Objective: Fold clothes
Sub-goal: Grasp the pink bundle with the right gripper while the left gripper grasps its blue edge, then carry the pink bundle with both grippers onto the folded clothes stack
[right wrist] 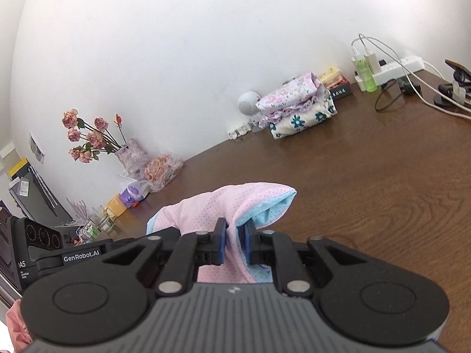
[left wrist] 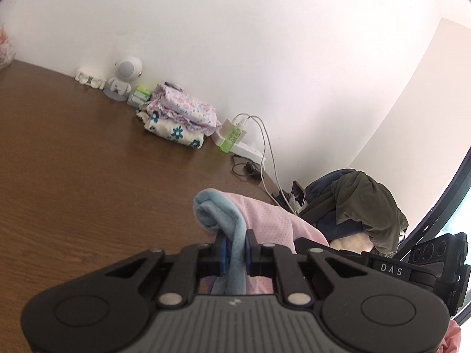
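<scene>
Left gripper (left wrist: 235, 253) and right gripper (right wrist: 233, 242) each pinch the pink-and-blue garment (right wrist: 235, 206) above the brown wooden desk (right wrist: 368, 176) — folded floral clothes (right wrist: 297, 108) lie at its far edge, against the white wall (right wrist: 176, 44).

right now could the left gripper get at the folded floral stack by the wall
Probably not yet: the left gripper is shut on the pink garment. The bare table toward the floral stack looks clear, so only the full grip hinders it.

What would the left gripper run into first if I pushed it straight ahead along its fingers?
Beyond the pink and blue garment clamped in the left gripper, probably bare table, then the cables and power strip by the wall. Depth is hard to judge here.
</scene>
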